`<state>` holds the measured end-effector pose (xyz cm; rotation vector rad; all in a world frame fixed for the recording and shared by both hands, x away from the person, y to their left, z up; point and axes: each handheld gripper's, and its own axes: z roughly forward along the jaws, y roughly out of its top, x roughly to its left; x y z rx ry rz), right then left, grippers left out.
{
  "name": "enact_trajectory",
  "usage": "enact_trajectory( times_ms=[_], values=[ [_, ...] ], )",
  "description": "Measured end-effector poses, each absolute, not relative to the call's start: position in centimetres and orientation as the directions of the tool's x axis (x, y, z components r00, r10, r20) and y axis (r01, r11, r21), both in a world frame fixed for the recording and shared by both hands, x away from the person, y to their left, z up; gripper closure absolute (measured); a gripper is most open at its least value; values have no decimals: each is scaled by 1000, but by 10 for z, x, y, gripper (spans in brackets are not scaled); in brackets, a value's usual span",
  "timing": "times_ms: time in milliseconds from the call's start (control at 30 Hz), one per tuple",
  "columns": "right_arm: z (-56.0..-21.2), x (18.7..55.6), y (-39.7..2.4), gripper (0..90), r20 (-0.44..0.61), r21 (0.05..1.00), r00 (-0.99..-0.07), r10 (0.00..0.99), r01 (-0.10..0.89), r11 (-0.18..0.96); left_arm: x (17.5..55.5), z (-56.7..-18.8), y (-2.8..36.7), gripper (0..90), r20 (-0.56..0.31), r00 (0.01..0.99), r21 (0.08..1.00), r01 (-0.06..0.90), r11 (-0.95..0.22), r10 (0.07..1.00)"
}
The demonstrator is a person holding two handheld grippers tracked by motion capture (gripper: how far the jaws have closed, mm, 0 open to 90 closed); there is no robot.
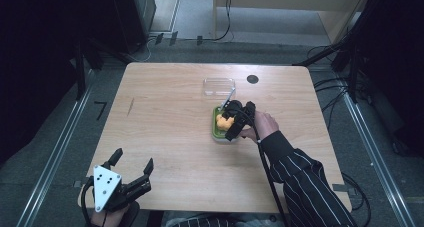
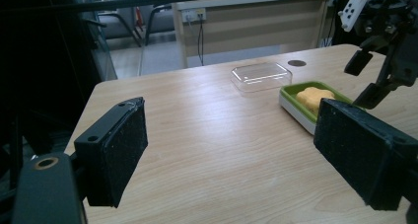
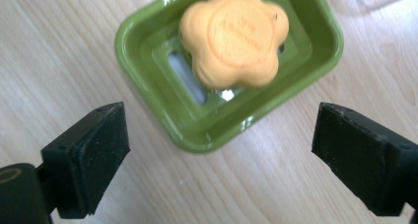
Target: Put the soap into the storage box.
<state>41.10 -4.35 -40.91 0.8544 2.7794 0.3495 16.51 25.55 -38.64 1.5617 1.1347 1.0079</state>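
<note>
1. Soap (image 3: 231,36) lies in the green dish (image 3: 148,86) on the worktop (image 1: 165,132), clear lid (image 1: 218,85) just behind.
2. Right tongs (image 3: 219,155) wide, empty, above the dish: release looks done.
3. Left tongs (image 1: 132,168) wide, empty, near edge.
4. Next, likely: fetch the lid, cap the dish squarely.

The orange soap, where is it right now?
The orange flower-shaped soap lies in the green dish, right of the table's middle in the high view, just in front of the clear lid and under the open right gripper.
</note>
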Motion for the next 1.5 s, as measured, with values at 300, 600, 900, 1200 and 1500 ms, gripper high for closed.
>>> enact_trajectory(
  times_ms=[300, 600, 900, 1200, 1500],
  values=[
    [-407, 398, -60, 57, -136, 266, -801, 583, 538, 800, 165, -386, 255, 137, 93, 238, 968, 206, -144, 967],
    [-403, 381, -78, 57, -138, 255, -786, 602, 559, 789, 165, -386, 255, 137, 93, 239, 968, 205, -144, 967],
    [-416, 360, -98, 58, -134, 221, -775, 617, 584, 781, 165, -386, 255, 137, 92, 239, 968, 205, -143, 967],
    [-427, 341, -114, 62, -126, 181, -772, 623, 600, 779, 166, -386, 255, 137, 94, 239, 968, 204, -144, 967],
    [-440, 322, -130, 62, -103, 164, -755, 648, 630, 760, 166, -386, 255, 137, 95, 241, 968, 203, -146, 966]
  ],
)
